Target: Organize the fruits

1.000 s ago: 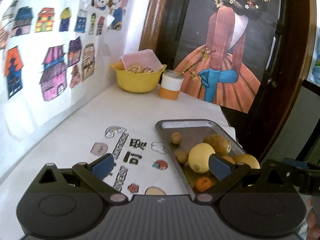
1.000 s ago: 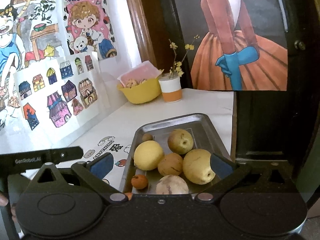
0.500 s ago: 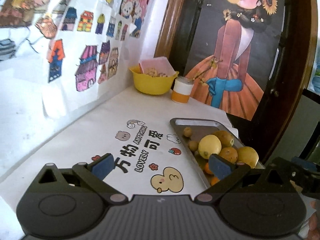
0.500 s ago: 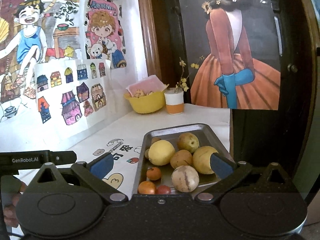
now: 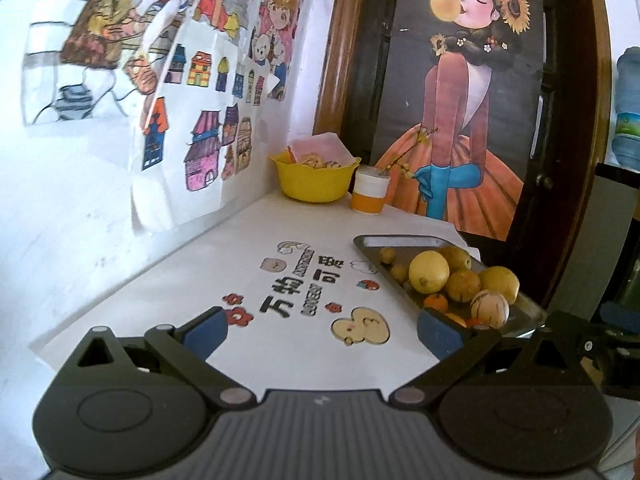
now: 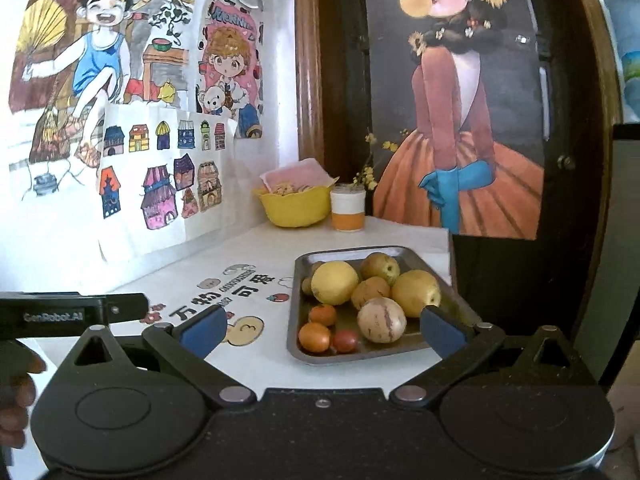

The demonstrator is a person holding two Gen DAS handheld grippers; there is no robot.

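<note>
A grey metal tray (image 6: 400, 354) on the white table holds several fruits: a lemon (image 6: 334, 282), pears, a striped pale melon (image 6: 381, 319), small oranges (image 6: 314, 337) and a red tomato (image 6: 345, 340). In the left wrist view the same tray (image 5: 370, 242) lies to the right with the lemon (image 5: 429, 277) on it. My right gripper (image 6: 322, 330) hovers open just short of the tray's near edge, nothing between its fingers. My left gripper (image 5: 320, 330) is open and empty over the printed table cover, left of the tray.
A yellow bowl (image 6: 294, 208) with snacks and a pink packet and a white-orange cup (image 6: 347, 213) with a flower sprig stand at the back by the wall. Drawings cover the left wall. A dark door with a poster is behind. The table's right edge runs beside the tray.
Both grippers have pulled back and up from the tray, so more of the table and the tray's near end with small oranges and a tomato shows. Both stay open.
</note>
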